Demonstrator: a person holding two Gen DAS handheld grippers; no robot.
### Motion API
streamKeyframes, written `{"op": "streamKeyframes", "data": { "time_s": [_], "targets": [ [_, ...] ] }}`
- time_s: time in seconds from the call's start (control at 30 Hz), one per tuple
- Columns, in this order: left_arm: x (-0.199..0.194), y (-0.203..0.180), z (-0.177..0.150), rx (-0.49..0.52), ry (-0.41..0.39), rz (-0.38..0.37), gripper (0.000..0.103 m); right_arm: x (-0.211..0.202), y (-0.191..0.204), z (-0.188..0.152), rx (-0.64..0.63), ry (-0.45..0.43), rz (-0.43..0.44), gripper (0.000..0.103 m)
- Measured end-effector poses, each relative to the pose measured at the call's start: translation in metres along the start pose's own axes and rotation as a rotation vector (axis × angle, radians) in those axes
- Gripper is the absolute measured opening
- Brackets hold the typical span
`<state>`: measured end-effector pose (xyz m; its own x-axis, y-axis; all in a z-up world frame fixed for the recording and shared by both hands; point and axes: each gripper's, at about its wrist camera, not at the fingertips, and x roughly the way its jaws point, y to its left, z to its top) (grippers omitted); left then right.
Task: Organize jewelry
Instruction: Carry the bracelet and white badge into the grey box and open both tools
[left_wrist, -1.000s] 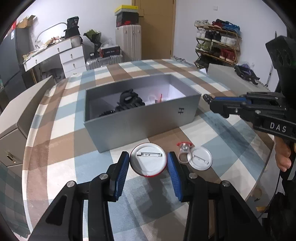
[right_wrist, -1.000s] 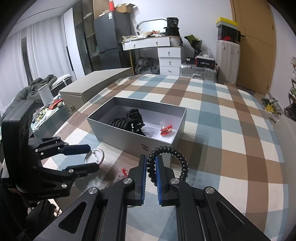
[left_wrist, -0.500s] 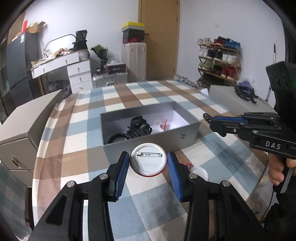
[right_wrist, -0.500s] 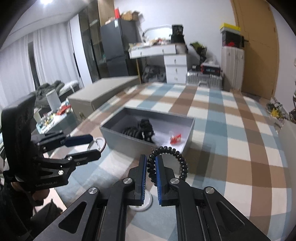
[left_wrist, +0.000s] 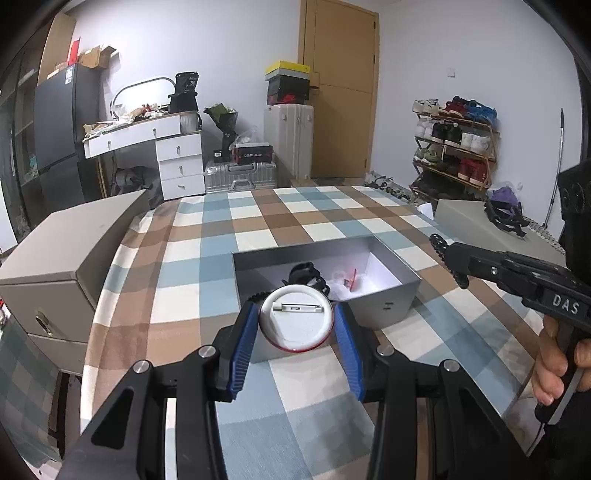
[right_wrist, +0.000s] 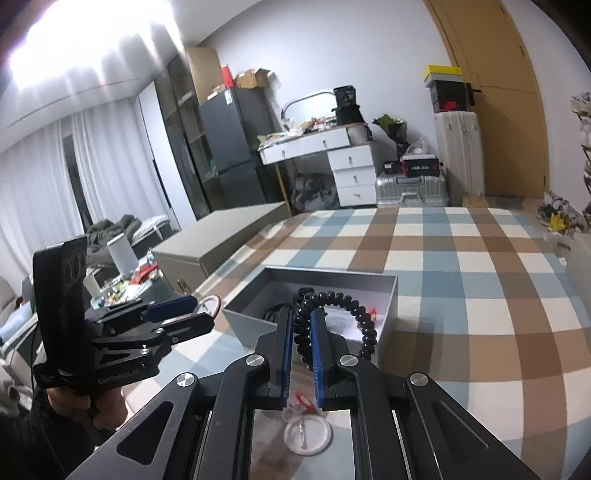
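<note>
My left gripper (left_wrist: 296, 325) is shut on a round white pin badge (left_wrist: 295, 319) with a red rim, its back clasp facing me, held in the air just before the near wall of the grey box (left_wrist: 384, 306). Black hair ties and a small red item lie inside the box. My right gripper (right_wrist: 302, 332) is shut on a black spiral hair tie (right_wrist: 354, 310), lifted over the near side of the grey box (right_wrist: 391, 295). On the table below it lie a second white badge (right_wrist: 308, 435) and a small red ring (right_wrist: 300, 400). The right gripper also shows in the left wrist view (left_wrist: 448, 258).
The table wears a blue, brown and white checked cloth (left_wrist: 258, 221). A grey cabinet (left_wrist: 62, 258) stands at its left, a grey lid (left_wrist: 476, 221) at the right. A hand (left_wrist: 554, 365) holds the right gripper's handle. Drawers, suitcases and a shoe rack line the room behind.
Both grippers rose and tilted upward, so more of the room shows. The badge went from just above the cloth to the box's near wall. The hair tie stayed gripped.
</note>
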<state>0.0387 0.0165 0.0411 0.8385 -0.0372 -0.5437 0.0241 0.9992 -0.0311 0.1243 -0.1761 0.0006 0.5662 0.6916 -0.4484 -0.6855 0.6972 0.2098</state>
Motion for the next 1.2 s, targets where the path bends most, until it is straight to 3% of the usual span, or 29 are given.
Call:
{"op": "streamKeyframes", "data": {
  "time_s": [0.27,0.53,0.83,1.2],
  "targets": [
    [0.007,0.005,0.019,-0.027,-0.018,0.016,0.037,0.015,-0.015,0.009,0.111,0.001,0.076,0.009],
    [0.020,0.007,0.030,-0.049,-0.031,0.021,0.037,0.034,-0.046,0.016,0.312,-0.045,0.144,0.009],
    [0.045,0.006,0.027,-0.051,0.029,0.049,0.037,0.062,-0.050,0.005,0.346,0.022,0.154,0.009],
    [0.057,0.007,0.024,-0.065,0.078,0.069,0.037,0.067,-0.054,0.005,0.353,0.037,0.132,0.009]
  ]
}}
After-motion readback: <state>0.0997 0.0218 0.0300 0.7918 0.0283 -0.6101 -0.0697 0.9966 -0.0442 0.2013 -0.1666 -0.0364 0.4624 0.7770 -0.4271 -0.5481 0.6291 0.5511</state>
